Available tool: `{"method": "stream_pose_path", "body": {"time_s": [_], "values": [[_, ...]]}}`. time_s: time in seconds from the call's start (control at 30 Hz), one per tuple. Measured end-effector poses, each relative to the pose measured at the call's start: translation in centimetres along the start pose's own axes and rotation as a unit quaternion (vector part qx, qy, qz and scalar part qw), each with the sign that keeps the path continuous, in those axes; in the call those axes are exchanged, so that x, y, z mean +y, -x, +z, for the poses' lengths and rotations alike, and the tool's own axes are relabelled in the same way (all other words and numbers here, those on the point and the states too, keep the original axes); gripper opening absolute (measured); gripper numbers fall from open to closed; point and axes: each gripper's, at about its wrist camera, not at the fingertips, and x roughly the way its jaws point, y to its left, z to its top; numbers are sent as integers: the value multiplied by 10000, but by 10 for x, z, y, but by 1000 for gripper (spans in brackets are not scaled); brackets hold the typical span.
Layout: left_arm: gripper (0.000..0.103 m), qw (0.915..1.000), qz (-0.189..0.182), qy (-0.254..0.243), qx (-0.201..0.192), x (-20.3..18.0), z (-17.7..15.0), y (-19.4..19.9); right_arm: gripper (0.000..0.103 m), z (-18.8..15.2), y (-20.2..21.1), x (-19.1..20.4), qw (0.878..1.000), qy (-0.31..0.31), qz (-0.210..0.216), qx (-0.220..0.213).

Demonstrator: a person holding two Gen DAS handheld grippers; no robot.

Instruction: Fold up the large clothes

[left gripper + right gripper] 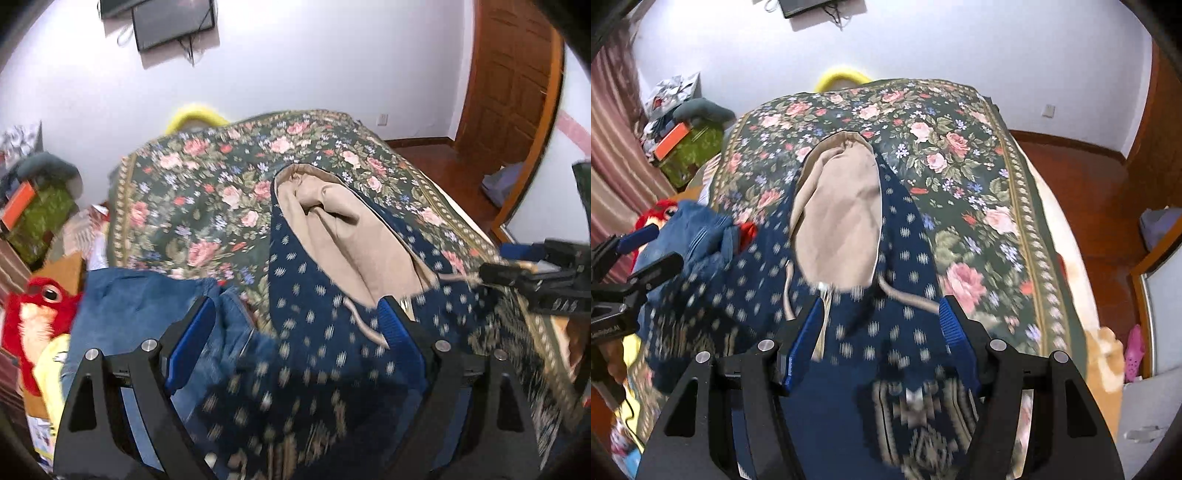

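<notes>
floral bedspread (pixel 960 155) covers the bed | navy patterned hoodie (pixel 908 236) spread on top, beige hood lining up (blurry) | jeans (pixel 147 306) to its left | left gripper (pixel 295 325) and right gripper (pixel 882 317) both spread wide over the hoodie, gripping nothing

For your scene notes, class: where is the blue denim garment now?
The blue denim garment lies on the left of both views, at the floral bedspread's left edge, beside the navy hoodie and red plush toy.
</notes>
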Motion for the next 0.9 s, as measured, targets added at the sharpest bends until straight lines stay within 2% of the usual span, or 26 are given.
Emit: {"method": "stream_pose_path", "body": {"time_s": [0.2,0.33,0.43,0.53,0.6,0.67,0.7,0.73,0.83,0.87,0.9], "values": [[89,9942,-480,732,621,9,25,-63,61,27,-58,-9,9990,-239,-106,356],[81,9911,-449,828,940,6,31,-103,61,40,-94,-16,9965,-399,-82,729],[72,9889,-295,901,1147,8,29,-127,61,49,-116,-22,9931,-507,-117,1053],[60,9855,-284,1095,1268,14,23,-146,61,53,-126,-26,9927,-605,-154,1033],[42,9794,-520,1427,1331,22,16,-152,61,55,-125,-27,9940,-574,-142,926],[35,9745,-732,1647,1339,25,11,-155,59,53,-125,-28,9948,-566,-149,829],[31,9750,-712,1641,1315,25,10,-155,57,53,-126,-29,9950,-573,-101,807],[29,9770,-672,1562,1288,24,9,-155,49,52,-126,-29,9953,-571,-71,775],[17,9818,-563,1348,1213,16,10,-151,19,49,-121,-25,9962,-405,-117,759],[13,9835,-537,1261,1181,13,11,-150,13,48,-119,-21,9964,-305,-129,783],[11,9859,-471,1158,1110,9,11,-144,12,51,-120,-20,9965,-227,-155,795]]}}
